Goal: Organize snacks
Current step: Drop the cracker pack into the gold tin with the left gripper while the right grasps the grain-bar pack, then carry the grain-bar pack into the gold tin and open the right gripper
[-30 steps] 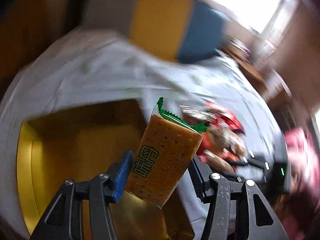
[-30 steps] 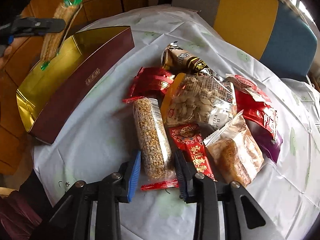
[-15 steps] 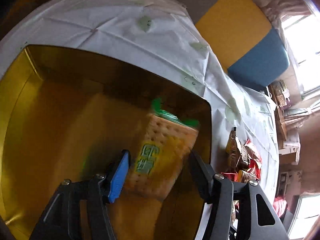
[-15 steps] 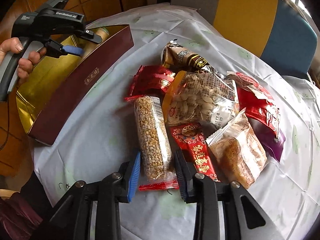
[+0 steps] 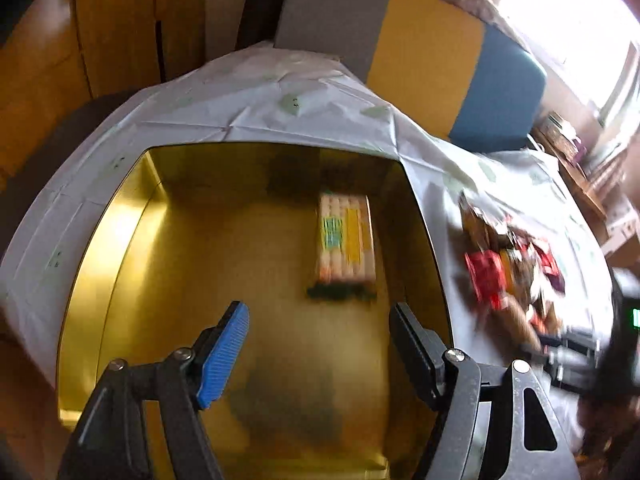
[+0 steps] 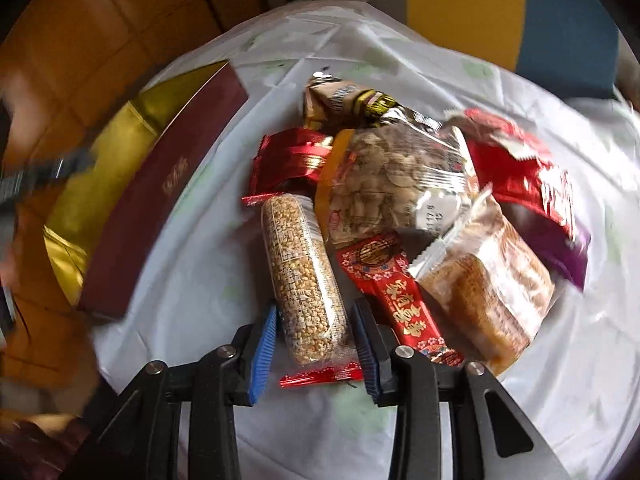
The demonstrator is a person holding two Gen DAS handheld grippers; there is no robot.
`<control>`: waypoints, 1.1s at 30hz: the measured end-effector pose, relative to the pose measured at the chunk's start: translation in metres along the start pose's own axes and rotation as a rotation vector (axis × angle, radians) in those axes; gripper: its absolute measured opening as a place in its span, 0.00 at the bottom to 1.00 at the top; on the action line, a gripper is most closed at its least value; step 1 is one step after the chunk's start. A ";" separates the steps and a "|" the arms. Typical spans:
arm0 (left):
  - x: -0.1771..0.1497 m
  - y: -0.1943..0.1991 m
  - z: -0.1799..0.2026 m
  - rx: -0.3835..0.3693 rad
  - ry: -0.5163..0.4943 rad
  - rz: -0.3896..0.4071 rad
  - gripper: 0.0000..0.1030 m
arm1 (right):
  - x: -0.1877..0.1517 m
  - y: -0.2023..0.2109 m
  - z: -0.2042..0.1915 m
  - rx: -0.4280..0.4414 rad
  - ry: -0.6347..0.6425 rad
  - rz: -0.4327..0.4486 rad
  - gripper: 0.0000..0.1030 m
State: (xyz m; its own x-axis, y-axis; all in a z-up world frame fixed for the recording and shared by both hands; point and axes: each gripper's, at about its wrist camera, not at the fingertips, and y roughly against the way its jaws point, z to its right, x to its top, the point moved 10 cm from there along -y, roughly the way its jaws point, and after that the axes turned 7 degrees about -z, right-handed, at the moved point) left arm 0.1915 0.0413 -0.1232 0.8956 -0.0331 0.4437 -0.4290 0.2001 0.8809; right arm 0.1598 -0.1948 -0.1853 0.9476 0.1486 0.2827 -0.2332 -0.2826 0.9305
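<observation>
My left gripper spread wide over the gold box, cracker packet lying inside, my right gripper straddling the grain bar, contact unclear.

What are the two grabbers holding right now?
The left gripper holds nothing; it is open above the gold box. The right gripper straddles the near end of the puffed grain bar, but contact cannot be told.

The box has a glossy, mirror-like gold lining and matt maroon outer walls. Creased white cloth covers the tabletop. The grain bar wears clear shiny plastic film; neighbouring red packets gleam like foil.
</observation>
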 end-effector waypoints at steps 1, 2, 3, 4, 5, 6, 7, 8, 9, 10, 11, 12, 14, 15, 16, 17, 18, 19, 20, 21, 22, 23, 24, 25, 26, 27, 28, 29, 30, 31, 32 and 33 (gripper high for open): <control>-0.010 0.005 0.000 0.001 -0.006 0.003 0.71 | 0.001 0.001 0.001 0.000 -0.010 0.000 0.36; -0.019 0.008 -0.001 0.001 -0.007 0.005 0.71 | 0.002 0.001 0.001 -0.004 -0.014 0.000 0.36; -0.025 0.010 -0.001 -0.001 -0.003 0.004 0.71 | 0.003 0.001 0.000 -0.007 -0.013 -0.001 0.36; -0.034 0.013 -0.004 -0.006 0.010 0.003 0.71 | 0.005 0.000 -0.002 -0.013 -0.008 -0.003 0.36; -0.037 0.013 -0.002 -0.007 0.020 0.003 0.71 | 0.005 0.001 -0.005 -0.019 -0.004 -0.003 0.36; -0.041 0.016 -0.003 -0.013 0.025 0.003 0.71 | 0.007 0.000 -0.010 -0.024 0.002 0.000 0.37; -0.045 0.019 -0.003 -0.021 0.025 0.005 0.71 | 0.009 -0.001 -0.016 -0.027 0.012 0.002 0.37; -0.049 0.023 -0.004 -0.022 0.028 0.010 0.71 | 0.011 -0.002 -0.019 -0.034 0.023 0.001 0.37; -0.053 0.027 -0.005 -0.021 0.028 0.017 0.71 | 0.012 -0.003 -0.023 -0.045 0.035 -0.001 0.37; -0.055 0.030 -0.007 -0.021 0.030 0.023 0.71 | 0.015 -0.004 -0.027 -0.060 0.050 -0.001 0.38; -0.057 0.033 -0.008 -0.018 0.032 0.028 0.71 | 0.016 -0.005 -0.028 -0.075 0.060 -0.002 0.38; -0.058 0.036 -0.010 -0.013 0.034 0.031 0.71 | 0.018 -0.006 -0.029 -0.093 0.065 -0.004 0.38; -0.062 0.043 -0.014 0.008 0.036 0.048 0.71 | 0.019 -0.012 -0.030 -0.137 0.071 -0.014 0.36; -0.062 0.044 -0.016 0.014 0.040 0.056 0.71 | 0.019 -0.015 -0.030 -0.160 0.075 -0.023 0.31; -0.063 0.048 -0.020 0.026 0.050 0.067 0.71 | 0.018 -0.016 -0.030 -0.184 0.077 -0.014 0.31; -0.065 0.049 -0.024 0.036 0.060 0.074 0.71 | 0.018 -0.016 -0.032 -0.193 0.077 -0.002 0.31; -0.066 0.051 -0.028 0.049 0.068 0.080 0.71 | 0.016 -0.016 -0.033 -0.199 0.064 0.008 0.31; -0.067 0.053 -0.032 0.059 0.069 0.085 0.71 | 0.015 -0.015 -0.033 -0.200 0.041 0.013 0.30; -0.068 0.055 -0.034 0.062 0.065 0.094 0.71 | 0.012 -0.012 -0.032 -0.197 0.019 0.011 0.30; -0.069 0.057 -0.036 0.071 0.065 0.104 0.71 | 0.011 -0.007 -0.033 -0.178 -0.008 0.022 0.30; -0.070 0.060 -0.039 0.085 0.066 0.119 0.71 | 0.013 0.000 -0.038 -0.148 -0.026 0.046 0.30; -0.070 0.063 -0.041 0.103 0.064 0.137 0.71 | 0.015 0.010 -0.045 -0.111 -0.042 0.074 0.30; -0.070 0.065 -0.043 0.115 0.066 0.150 0.71 | 0.017 0.016 -0.052 -0.086 -0.054 0.087 0.30; -0.069 0.068 -0.047 0.134 0.073 0.169 0.71 | 0.018 0.021 -0.058 -0.062 -0.063 0.099 0.30; -0.069 0.069 -0.048 0.139 0.077 0.176 0.71 | 0.021 0.027 -0.068 -0.038 -0.068 0.114 0.30; -0.069 0.070 -0.049 0.139 0.079 0.178 0.71 | 0.023 0.031 -0.077 -0.022 -0.068 0.127 0.30; -0.069 0.070 -0.051 0.138 0.083 0.178 0.71 | 0.026 0.035 -0.087 -0.001 -0.069 0.138 0.30; -0.069 0.070 -0.052 0.137 0.085 0.179 0.71 | 0.032 0.035 -0.095 0.016 -0.068 0.145 0.30; -0.070 0.070 -0.052 0.135 0.088 0.180 0.71 | 0.034 0.038 -0.106 0.038 -0.063 0.156 0.30; -0.070 0.071 -0.053 0.133 0.092 0.181 0.71 | 0.038 0.041 -0.119 0.062 -0.054 0.167 0.30; -0.070 0.071 -0.055 0.131 0.100 0.182 0.71 | 0.040 0.042 -0.129 0.082 -0.049 0.165 0.30; -0.070 0.071 -0.055 0.130 0.102 0.183 0.71 | 0.042 0.040 -0.139 0.104 -0.046 0.156 0.30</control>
State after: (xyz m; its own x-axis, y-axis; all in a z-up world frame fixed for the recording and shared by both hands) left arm 0.1044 0.1114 -0.1004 0.8060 0.0929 0.5846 -0.5908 0.0655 0.8041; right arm 0.1598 -0.0682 -0.1035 0.9111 0.0526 0.4089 -0.3569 -0.3958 0.8462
